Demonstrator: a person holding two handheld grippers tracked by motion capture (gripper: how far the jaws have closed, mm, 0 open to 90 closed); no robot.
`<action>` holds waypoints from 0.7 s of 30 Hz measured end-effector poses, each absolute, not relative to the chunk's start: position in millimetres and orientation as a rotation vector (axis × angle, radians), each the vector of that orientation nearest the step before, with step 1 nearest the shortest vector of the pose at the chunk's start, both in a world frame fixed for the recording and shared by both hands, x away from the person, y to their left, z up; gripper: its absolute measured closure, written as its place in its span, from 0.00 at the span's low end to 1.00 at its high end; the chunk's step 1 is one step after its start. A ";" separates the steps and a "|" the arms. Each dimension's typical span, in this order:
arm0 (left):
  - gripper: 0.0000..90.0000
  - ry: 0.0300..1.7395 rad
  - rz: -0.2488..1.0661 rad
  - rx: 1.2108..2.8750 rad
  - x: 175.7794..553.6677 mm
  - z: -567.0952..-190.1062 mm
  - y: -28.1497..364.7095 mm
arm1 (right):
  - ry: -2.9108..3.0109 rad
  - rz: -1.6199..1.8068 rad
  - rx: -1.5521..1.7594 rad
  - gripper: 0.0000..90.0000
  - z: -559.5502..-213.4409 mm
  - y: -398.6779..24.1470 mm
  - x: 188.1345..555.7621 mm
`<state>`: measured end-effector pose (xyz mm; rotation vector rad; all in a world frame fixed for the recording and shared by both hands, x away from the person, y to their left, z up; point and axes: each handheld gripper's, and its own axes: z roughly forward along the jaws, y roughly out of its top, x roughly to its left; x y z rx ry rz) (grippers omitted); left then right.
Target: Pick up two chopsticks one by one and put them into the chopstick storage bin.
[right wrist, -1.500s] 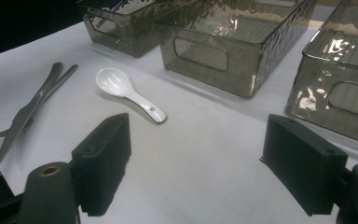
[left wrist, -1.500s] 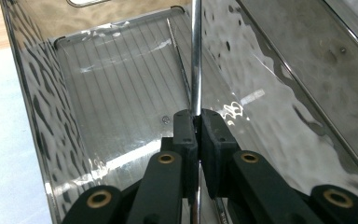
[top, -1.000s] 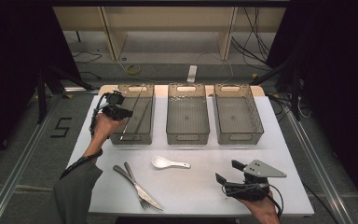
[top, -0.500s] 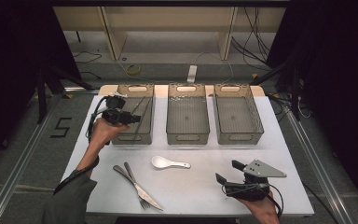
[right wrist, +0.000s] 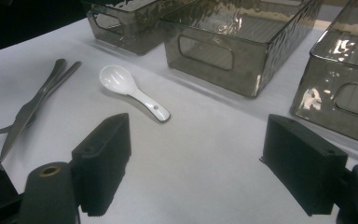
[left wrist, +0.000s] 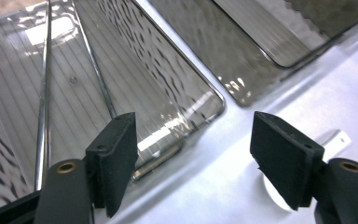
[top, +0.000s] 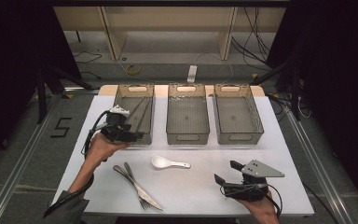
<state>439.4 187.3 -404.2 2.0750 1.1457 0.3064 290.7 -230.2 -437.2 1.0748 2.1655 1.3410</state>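
In the high view I see my left gripper [top: 133, 135] in the left-centre of the frame, at the near right corner of the left bin [top: 145, 95], its jaws released and holding nothing. Two thin metal rods [top: 140, 114] — chopsticks, I judge — already lie slanted inside that bin. My right gripper [top: 225, 173] rests at the lower right, jaws also spread wide and empty.

What remains to pick lies on the white table [top: 200, 186] in the lower middle of the frame: a white spoon [top: 169, 163], and a knife [top: 137, 186] crossed with a fork [top: 136, 184] to its left.

The spoon's long axis runs nearly left to right in the high view, bowl to the left, handle pointing toward the right gripper. In the right gripper view the spoon [right wrist: 133, 92] sits up and left of the jaws, handle end nearest. The knife and fork run diagonally, from upper left to lower right, below the left gripper. I judge the left hand nearer the knife and fork.

The only readable writing is a dark "5" [top: 61, 127] on the floor at the left edge.
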 end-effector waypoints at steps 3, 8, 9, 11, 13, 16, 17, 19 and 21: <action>0.32 1.134 0.310 2.068 430.6 -405.6 189.3 | 2.179 1.341 1.071 0.27 -437.3 -228.8 291.9; 0.29 1.109 0.298 2.067 416.7 -409.6 191.3 | 2.205 1.340 1.054 0.27 -436.8 -224.3 295.5; 0.29 1.102 0.299 2.064 413.9 -410.2 191.6 | 2.213 1.341 1.048 0.27 -436.7 -223.0 296.5; 0.28 1.098 0.298 2.040 408.9 -411.3 192.6 | 2.231 1.337 1.034 0.27 -436.8 -220.2 298.7; 0.27 1.084 0.292 2.026 404.6 -412.6 193.0 | 2.258 1.325 1.022 0.27 -437.0 -218.4 301.8; 0.25 1.071 0.301 2.014 397.4 -413.1 192.4 | 2.278 1.326 1.017 0.27 -437.3 -215.2 306.6; 0.25 1.070 0.302 1.998 394.4 -413.4 192.4 | 2.287 1.323 1.011 0.27 -437.3 -214.1 308.0; 0.25 1.068 0.290 1.961 388.1 -414.8 194.0 | 2.301 1.325 1.003 0.27 -437.4 -211.4 310.7; 0.24 1.065 0.280 1.935 382.9 -417.6 195.0 | 2.308 1.328 0.995 0.27 -437.6 -208.3 312.4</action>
